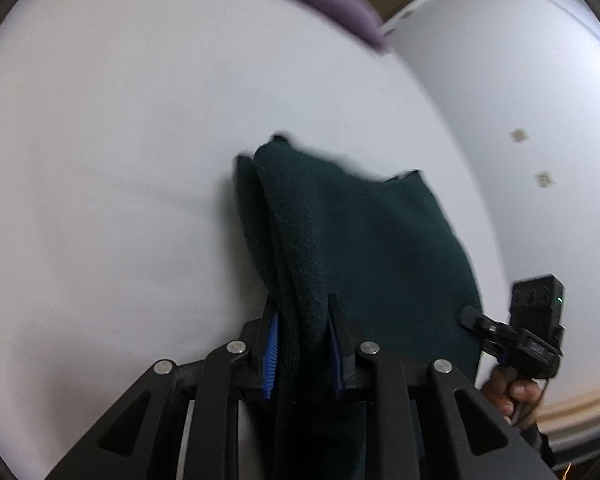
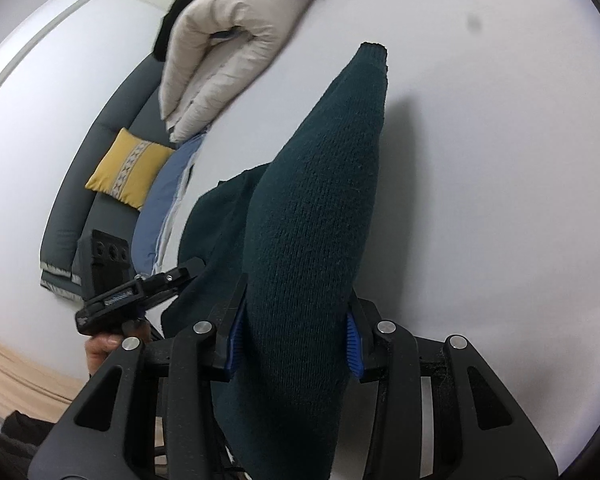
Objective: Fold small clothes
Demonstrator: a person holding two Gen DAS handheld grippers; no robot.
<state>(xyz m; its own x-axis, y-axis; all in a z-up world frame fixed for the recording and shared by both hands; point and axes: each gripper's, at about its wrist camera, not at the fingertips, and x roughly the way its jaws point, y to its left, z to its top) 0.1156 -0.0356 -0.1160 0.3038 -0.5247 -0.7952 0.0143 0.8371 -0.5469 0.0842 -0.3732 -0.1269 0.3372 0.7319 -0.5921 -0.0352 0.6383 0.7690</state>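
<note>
A dark green knit garment [image 1: 364, 240] hangs over the white surface [image 1: 120, 160]. My left gripper [image 1: 302, 304] is shut on a bunched fold of it, with blue pads on both sides of the cloth. In the right wrist view a thick sleeve-like part of the same garment [image 2: 320, 200] runs forward from my right gripper [image 2: 298, 300], which is shut on it. Each gripper shows in the other's view: the right gripper [image 1: 472, 318] at the garment's right edge, the left gripper [image 2: 184, 272] at its left edge. A hand holds each one.
A folded beige padded item [image 2: 224, 52] lies at the far side of the white surface [image 2: 480, 160], beside a purple cloth [image 1: 340, 4]. A blue cloth [image 2: 164, 196] lies at the surface's left edge. Beyond stands a grey sofa [image 2: 80, 184] with a yellow cushion [image 2: 128, 168].
</note>
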